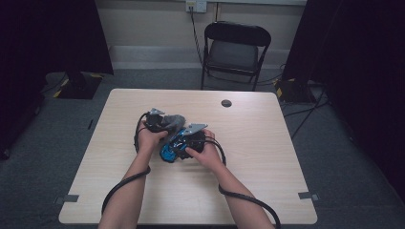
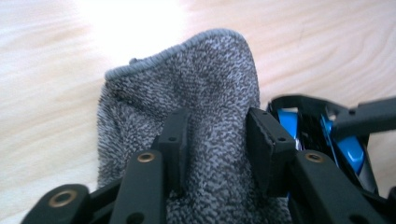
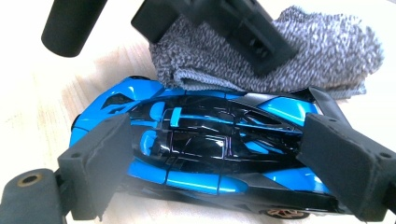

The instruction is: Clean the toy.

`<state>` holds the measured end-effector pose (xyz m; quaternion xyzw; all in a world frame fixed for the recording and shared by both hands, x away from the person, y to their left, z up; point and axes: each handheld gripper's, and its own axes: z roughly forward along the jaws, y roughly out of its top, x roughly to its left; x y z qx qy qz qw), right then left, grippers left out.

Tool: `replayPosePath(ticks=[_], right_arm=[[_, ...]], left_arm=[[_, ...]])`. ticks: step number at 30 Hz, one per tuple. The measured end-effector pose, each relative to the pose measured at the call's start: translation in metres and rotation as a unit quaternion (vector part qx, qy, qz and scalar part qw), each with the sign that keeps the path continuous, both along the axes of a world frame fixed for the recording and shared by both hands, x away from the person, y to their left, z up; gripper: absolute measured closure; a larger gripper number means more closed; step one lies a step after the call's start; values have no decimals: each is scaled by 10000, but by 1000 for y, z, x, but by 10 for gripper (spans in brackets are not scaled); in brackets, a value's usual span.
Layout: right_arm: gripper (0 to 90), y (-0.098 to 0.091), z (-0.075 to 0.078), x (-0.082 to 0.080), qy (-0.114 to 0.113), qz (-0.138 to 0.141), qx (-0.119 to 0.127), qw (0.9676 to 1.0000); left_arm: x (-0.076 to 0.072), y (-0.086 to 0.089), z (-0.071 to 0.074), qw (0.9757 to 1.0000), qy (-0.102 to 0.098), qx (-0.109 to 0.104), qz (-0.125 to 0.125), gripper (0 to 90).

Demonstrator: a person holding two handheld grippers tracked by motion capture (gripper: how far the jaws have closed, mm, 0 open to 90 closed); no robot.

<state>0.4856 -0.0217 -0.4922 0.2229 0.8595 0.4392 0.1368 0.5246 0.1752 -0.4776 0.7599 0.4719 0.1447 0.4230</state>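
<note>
**Cloth and toy car meet mid-table**

The blue and black toy car [image 3: 205, 154] lies on the wooden table [image 1: 267, 143], near the middle, with the grey knitted cloth [image 2: 187, 107] bunched just beside it and touching its far side. The right gripper [image 3: 210, 158] straddles the car lengthwise, one pad at the nose and one at the tail; both pads sit against the body, so it looks pinched and steadied (though how firmly, I cannot tell). The left gripper [image 2: 217, 140] is over the cloth with its jaws partly spread: the fabric bulges up between the two pads, which rest along its sides rather than squeezing it flat, so I read this as a loose hold, not a clamp.

As a judgement, the work seems to be wiping the car with the cloth. The setting-up is done: car held in place, cloth brought up against it. What is left is a firm grip on the fabric and the rubbing itself across the car's shiny top, which the cloth does not yet cover.
</note>
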Motion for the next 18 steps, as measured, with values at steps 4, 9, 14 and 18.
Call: replayPosePath(ticks=[4,9,14,18], right_arm=[[91,0,0,0,8,0,-20,10000],[91,1,1,0,22,-8,-33,10000],[91,1,1,0,32,-1,-58,10000],[91,1,1,0,33,-3,-56,10000]], left_arm=[[1,2,4,9998,-126,-21,154,531],[3,3,0,9998,46,5,196,553],[5,0,-7,9994,262,14,210,632],[4,-3,-11,9988,400,64,261,705]])
